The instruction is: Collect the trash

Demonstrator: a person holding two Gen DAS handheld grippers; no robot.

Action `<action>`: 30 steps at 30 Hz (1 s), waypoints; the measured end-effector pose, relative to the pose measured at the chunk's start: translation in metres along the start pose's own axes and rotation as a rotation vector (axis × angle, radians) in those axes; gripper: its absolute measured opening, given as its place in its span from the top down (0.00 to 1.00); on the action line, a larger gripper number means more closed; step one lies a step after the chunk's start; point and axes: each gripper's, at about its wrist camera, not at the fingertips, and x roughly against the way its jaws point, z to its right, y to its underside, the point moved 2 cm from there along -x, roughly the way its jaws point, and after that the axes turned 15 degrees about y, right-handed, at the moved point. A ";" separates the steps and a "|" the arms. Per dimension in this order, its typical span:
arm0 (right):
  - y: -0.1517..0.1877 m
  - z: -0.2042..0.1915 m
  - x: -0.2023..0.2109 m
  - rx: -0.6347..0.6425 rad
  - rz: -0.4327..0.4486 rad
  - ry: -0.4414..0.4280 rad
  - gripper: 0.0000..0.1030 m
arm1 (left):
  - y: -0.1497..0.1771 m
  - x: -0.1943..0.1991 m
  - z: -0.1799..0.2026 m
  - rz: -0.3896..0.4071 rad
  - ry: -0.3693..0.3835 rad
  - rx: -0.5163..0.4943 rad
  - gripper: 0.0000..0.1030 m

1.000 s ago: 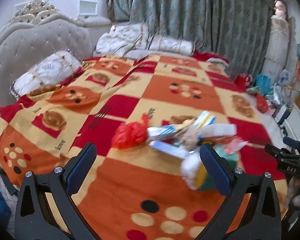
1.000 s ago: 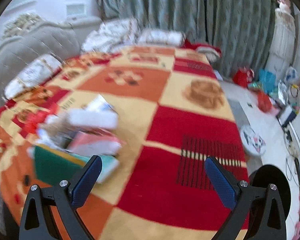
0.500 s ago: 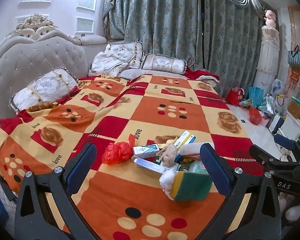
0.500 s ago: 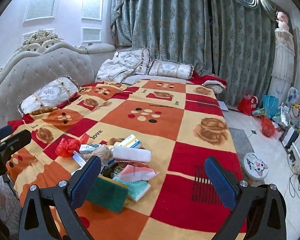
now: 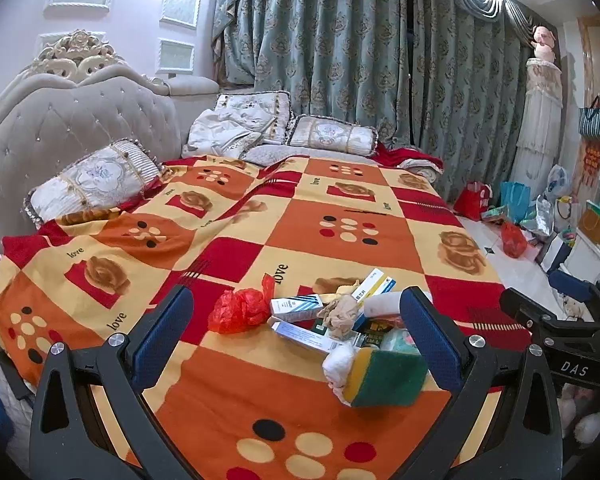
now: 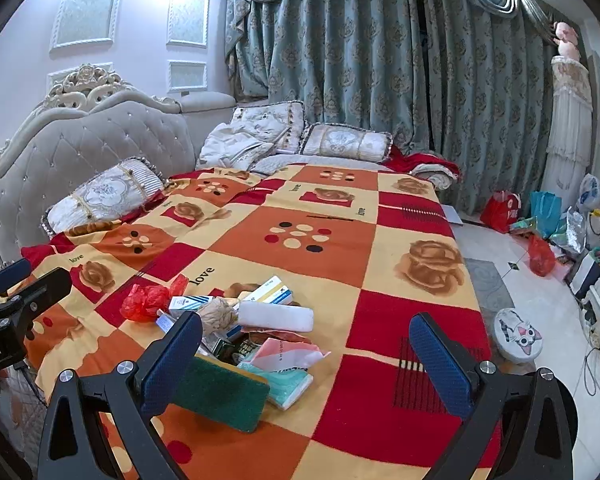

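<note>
- A trash pile [image 5: 332, 328] is seen near the foot of the bed [image 5: 340, 232]: a red plastic bag [image 5: 240, 310], small cartons [image 5: 296, 304], crumpled paper [image 5: 340, 314], and a green-and-yellow sponge [image 5: 384, 376].
- Compared with a second ago, blur has cleared and the pile is viewed from farther back.
- The left tool [image 5: 296, 336] and right tool [image 6: 306, 360] are held wide apart, gripping nothing.
- The sponge is partly covered in the right view; carton print cannot be read.

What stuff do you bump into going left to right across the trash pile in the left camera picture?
red plastic bag → blue-striped box → crumpled brown paper → white foam roll
</note>
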 end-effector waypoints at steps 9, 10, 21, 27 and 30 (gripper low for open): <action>0.002 -0.002 -0.004 0.006 -0.010 -0.007 0.00 | -0.001 -0.001 -0.001 -0.004 -0.003 0.002 0.00; 0.002 -0.002 -0.004 0.007 -0.010 -0.008 0.00 | -0.001 -0.001 -0.002 -0.005 -0.002 0.004 0.00; 0.003 -0.003 -0.004 -0.001 -0.013 -0.011 0.00 | -0.001 -0.002 -0.001 -0.006 0.001 0.008 0.00; 0.002 -0.003 -0.003 0.002 -0.010 -0.010 0.00 | 0.001 -0.002 0.000 -0.008 0.002 0.009 0.00; 0.002 -0.003 -0.003 -0.002 -0.011 -0.017 0.00 | 0.001 -0.002 0.000 -0.006 0.000 0.006 0.00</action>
